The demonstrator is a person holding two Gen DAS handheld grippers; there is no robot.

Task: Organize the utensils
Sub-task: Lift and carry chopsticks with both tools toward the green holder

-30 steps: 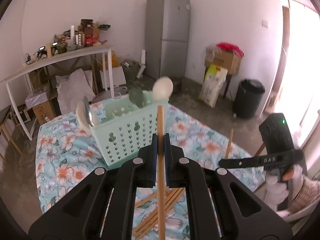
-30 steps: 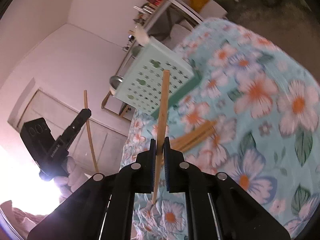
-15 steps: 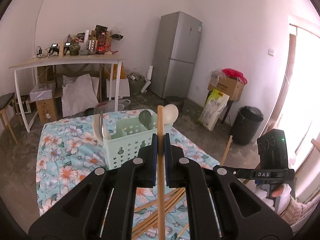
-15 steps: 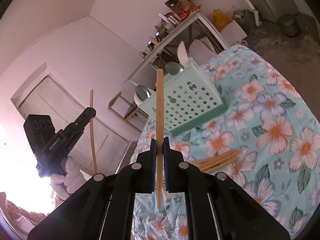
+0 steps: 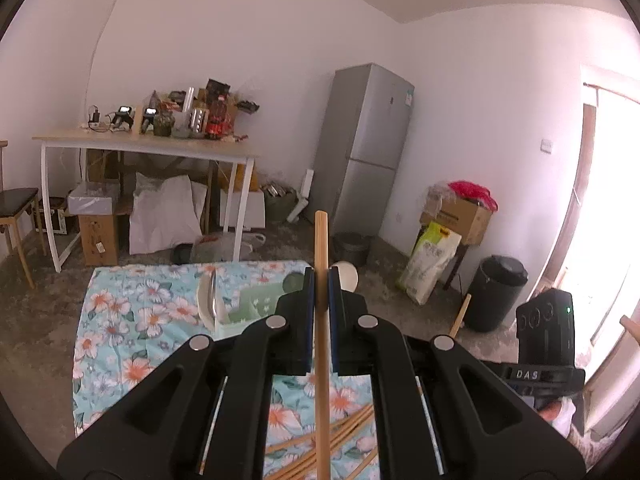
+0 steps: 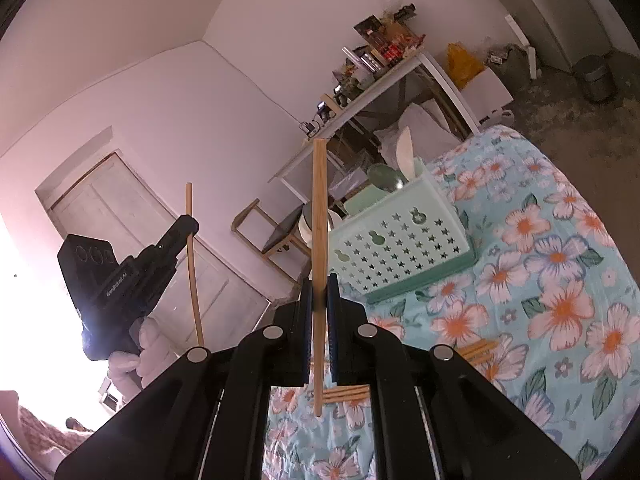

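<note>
Wooden chopstick (image 5: 321, 320) stands upright between the left gripper (image 5: 321, 280)'s jaws, which are clamped tight on it; its top rises above the pads and its lower length runs down past the bottom of the left wrist view. Beyond the fingers sits the mint basket (image 5: 256, 308) on the floral cloth (image 5: 120, 320), and loose chopsticks (image 5: 320, 440) lie below the jaws.

From the right wrist view, the right gripper (image 6: 319, 292) is likewise closed on a second chopstick (image 6: 319, 240), held near its lower third. The basket (image 6: 404, 248) lies ahead and to the right, with more chopsticks (image 6: 476, 349) on the cloth beneath. The left gripper (image 6: 176, 236) shows at far left.
</note>
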